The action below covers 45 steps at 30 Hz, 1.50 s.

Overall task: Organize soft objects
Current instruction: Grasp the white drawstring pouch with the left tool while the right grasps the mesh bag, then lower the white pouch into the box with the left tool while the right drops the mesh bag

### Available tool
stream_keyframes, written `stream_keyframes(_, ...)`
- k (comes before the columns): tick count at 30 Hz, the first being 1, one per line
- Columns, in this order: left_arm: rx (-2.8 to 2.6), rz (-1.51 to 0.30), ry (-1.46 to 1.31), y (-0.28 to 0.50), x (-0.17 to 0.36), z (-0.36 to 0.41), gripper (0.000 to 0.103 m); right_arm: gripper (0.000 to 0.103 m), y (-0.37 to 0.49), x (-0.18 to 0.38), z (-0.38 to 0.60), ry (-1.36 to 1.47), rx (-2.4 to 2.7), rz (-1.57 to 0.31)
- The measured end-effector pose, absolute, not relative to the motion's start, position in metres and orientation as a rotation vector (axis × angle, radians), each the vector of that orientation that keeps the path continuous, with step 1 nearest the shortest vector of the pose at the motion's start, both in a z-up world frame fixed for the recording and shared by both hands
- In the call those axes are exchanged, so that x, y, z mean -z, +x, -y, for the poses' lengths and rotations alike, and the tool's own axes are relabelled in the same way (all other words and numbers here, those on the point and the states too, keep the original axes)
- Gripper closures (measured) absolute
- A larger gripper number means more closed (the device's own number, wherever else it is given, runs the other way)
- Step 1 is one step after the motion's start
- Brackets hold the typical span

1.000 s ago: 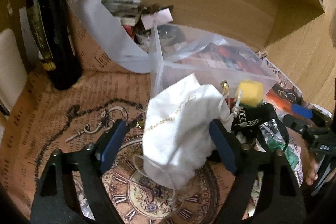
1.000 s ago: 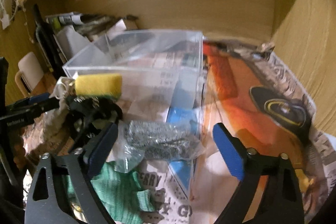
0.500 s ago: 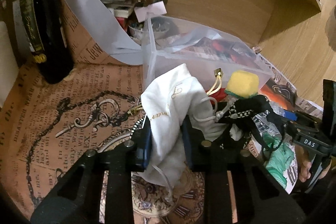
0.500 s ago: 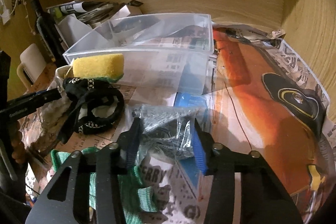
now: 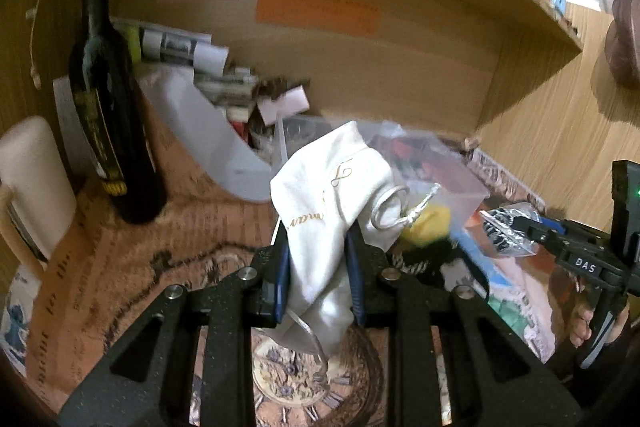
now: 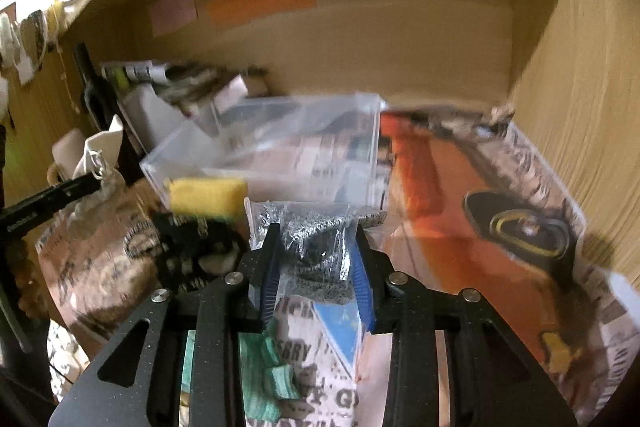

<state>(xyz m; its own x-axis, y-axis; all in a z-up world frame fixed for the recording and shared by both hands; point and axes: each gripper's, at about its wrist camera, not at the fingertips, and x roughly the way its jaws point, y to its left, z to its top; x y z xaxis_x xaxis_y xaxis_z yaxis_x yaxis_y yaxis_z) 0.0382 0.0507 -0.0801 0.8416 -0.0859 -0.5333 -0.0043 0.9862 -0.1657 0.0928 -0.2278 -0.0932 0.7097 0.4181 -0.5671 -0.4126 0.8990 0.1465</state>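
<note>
My left gripper [image 5: 318, 267] is shut on a white drawstring pouch [image 5: 332, 199] and holds it lifted above the table. My right gripper [image 6: 314, 267] is shut on a clear bag of steel wool [image 6: 316, 239], raised off the table; it also shows at the right of the left wrist view [image 5: 504, 231]. A clear plastic bin [image 6: 288, 147] stands ahead of both grippers. A yellow sponge [image 6: 206, 197] sits on a black studded strap [image 6: 188, 243] in front of the bin. A green cloth [image 6: 260, 379] lies under the right gripper.
A dark wine bottle [image 5: 108, 115] stands at the left with a white mug [image 5: 28, 183] beside it. Rolled papers and clutter [image 5: 208, 67] fill the back left. Wooden walls close the back and the right. Printed paper [image 6: 480, 195] covers the table.
Both grippers closed from open, the left on the white pouch and the right on the steel wool bag. Both have since lifted their items off the table.
</note>
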Motion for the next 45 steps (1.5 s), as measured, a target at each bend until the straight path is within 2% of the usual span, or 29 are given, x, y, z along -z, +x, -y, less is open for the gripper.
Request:
stream_keyframes(11,0.051,-0.462,-0.131,0.066,0.035,-0.043,0.078,0.073,0.101,0.046,0.221,0.025,-0.476,-0.464)
stream_keyframes(20,0.060,-0.488,-0.125,0.111,0.027,-0.038,0.078,0.073,0.126,0.030,0.197,0.004,-0.489,-0.428)
stream_keyframes(29,0.067,-0.628,-0.096,0.164,0.046,-0.028,0.078,0.073,0.169,0.044,0.178,-0.033,-0.486,-0.513)
stream_keyframes(45,0.070,-0.865,0.001,0.229,0.099,-0.012,0.078,0.073,0.229,0.103,0.151,-0.128,-0.467,-0.768)
